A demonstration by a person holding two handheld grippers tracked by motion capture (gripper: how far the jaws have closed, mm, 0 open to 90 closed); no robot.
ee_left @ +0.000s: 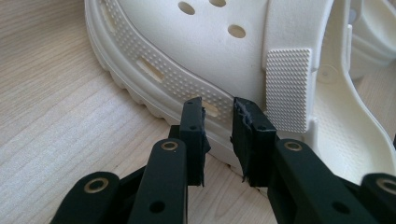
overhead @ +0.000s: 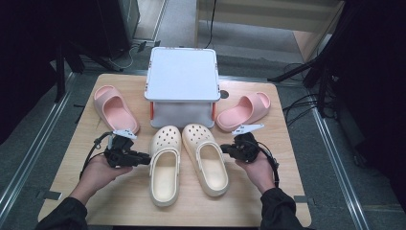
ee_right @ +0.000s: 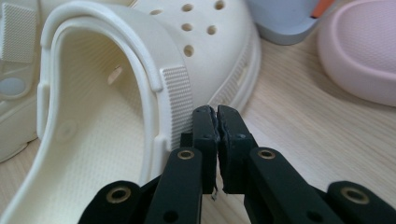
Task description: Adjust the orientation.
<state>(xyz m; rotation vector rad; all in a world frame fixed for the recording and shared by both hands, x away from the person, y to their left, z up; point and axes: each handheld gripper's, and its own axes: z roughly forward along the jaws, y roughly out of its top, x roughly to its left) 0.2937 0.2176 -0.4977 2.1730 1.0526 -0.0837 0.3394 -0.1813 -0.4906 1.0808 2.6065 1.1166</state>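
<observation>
Clogs: left cream clog and right cream clog lie side by side mid-table, toes toward the grey box at the far edge. Left gripper sits at the left clog's outer side, jaws slightly apart, gripping nothing, tips close to the sole rim. Right gripper is at the right clog's outer side, jaws pressed together, empty. Pink slides lie near the far-left and far-right corners.

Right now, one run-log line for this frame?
left gripper: open, at left cream clog outer side | right gripper: shut, empty, at right cream clog outer side | both clogs flat on table
</observation>
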